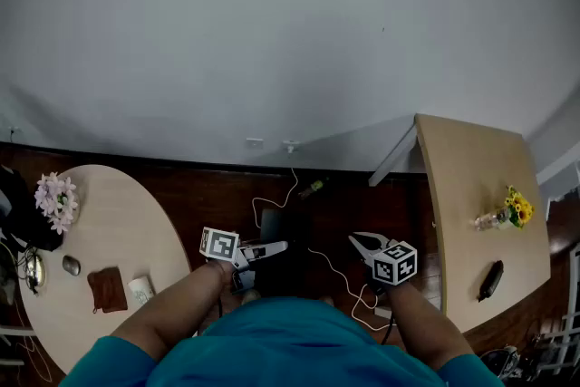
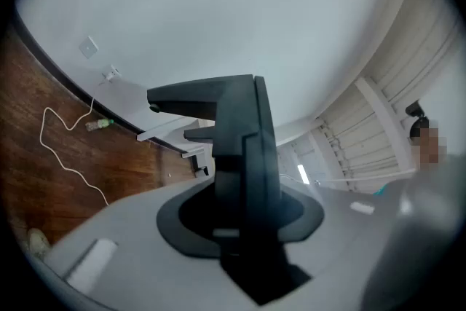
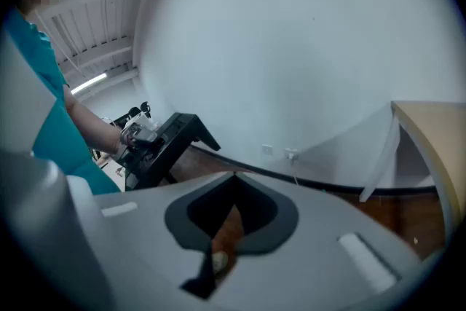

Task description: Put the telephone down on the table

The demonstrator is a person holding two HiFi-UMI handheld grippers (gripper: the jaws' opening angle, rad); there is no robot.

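Head camera looks steeply down from above onto the left gripper [image 1: 276, 246] and right gripper [image 1: 360, 240]. Each gripper's camera sits close behind its own jaws, facing the white wall [image 1: 272, 32]; all three views share the wall socket [image 1: 255, 141].

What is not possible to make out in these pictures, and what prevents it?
- Dark long object on the right table, head view: too small to name; may or may not be the telephone.
- Right gripper: its own view shows no jaws clearly, and the head view is too small, so open or shut is unclear.
- Small items on the left table, head view: too small; the black one is cut by the left edge.
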